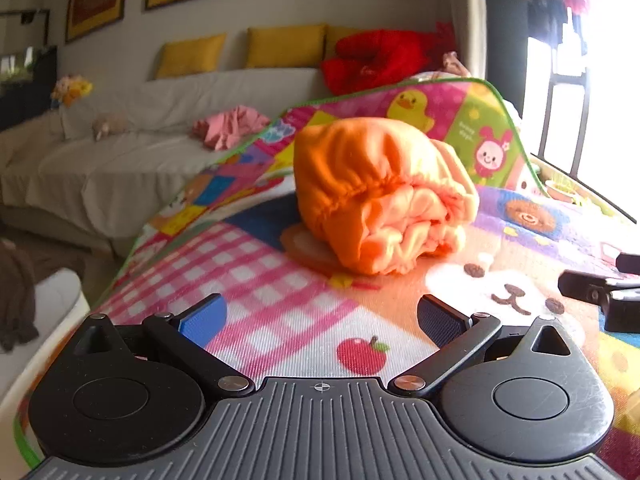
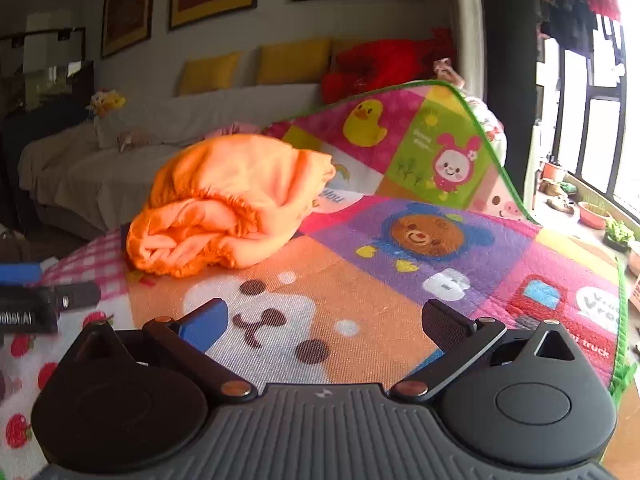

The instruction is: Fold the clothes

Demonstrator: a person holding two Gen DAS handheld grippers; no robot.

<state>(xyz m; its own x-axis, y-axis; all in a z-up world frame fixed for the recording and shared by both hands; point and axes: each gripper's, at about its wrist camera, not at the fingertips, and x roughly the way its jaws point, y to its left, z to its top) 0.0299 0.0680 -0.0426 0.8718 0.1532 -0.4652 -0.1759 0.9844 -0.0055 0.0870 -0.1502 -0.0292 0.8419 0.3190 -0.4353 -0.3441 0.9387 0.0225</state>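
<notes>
An orange garment with an elastic band [image 1: 380, 196] lies bundled on a colourful cartoon play mat [image 1: 280, 320]. It also shows in the right wrist view [image 2: 228, 204], left of centre on the mat [image 2: 400, 280]. My left gripper [image 1: 320, 316] is open and empty, a short way in front of the bundle. My right gripper [image 2: 324, 320] is open and empty, to the right of and nearer than the bundle. The right gripper's tips show at the right edge of the left wrist view [image 1: 600, 292]. The left gripper shows at the left edge of the right wrist view [image 2: 40, 304].
A beige sofa [image 1: 120, 160] with yellow cushions [image 1: 284, 46], a pink garment [image 1: 232, 126] and a red plush [image 1: 376, 60] stands behind the mat. The mat's far edge curls up. A window with plant pots [image 2: 592, 212] is at the right.
</notes>
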